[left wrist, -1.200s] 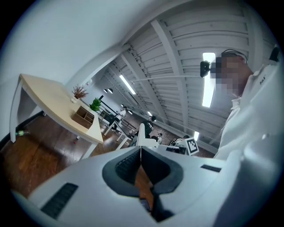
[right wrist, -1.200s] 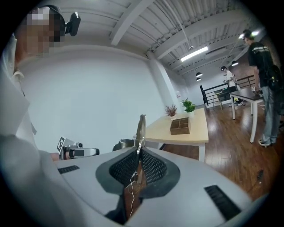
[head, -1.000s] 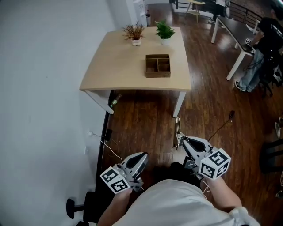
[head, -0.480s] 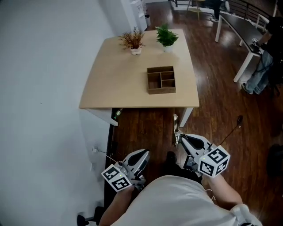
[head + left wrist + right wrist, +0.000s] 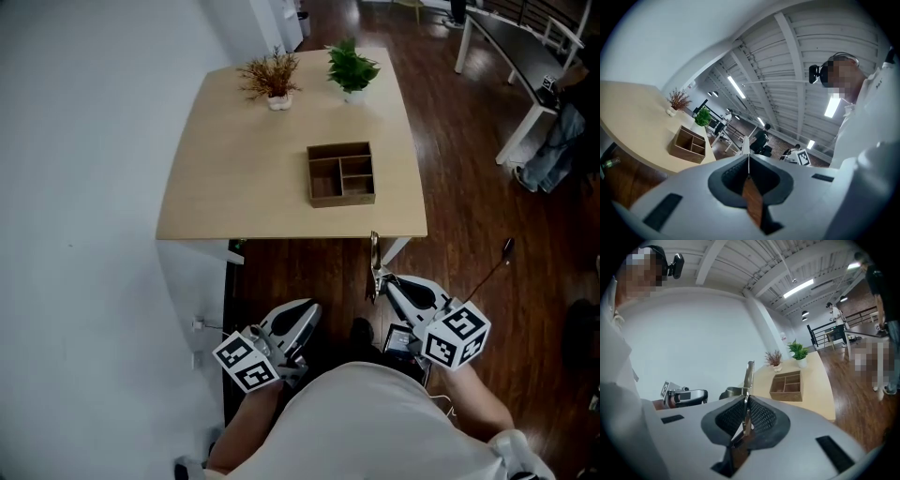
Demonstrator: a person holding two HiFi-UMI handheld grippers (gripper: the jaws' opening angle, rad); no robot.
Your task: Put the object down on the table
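My right gripper [image 5: 380, 284] is shut on a thin metal utensil [image 5: 374, 258] that stands upright out of its jaws, short of the table's near edge. In the right gripper view the utensil [image 5: 749, 373] rises from the closed jaws [image 5: 746, 401]. My left gripper [image 5: 306, 313] hangs low by my body, shut with nothing in it; its jaws [image 5: 748, 159] meet in a thin line. The light wooden table [image 5: 253, 178] lies ahead, and neither gripper is over it.
A brown wooden box with compartments [image 5: 341, 174] sits near the table's front right. Two potted plants, one reddish [image 5: 270, 77] and one green [image 5: 352, 67], stand at its far edge. A white wall is at left, a white desk [image 5: 525, 56] at right, dark wood floor [image 5: 469, 187] between.
The table has drawn closer and lower in the head view. Both grippers stay low in front of my body, the right one still holding the utensil.
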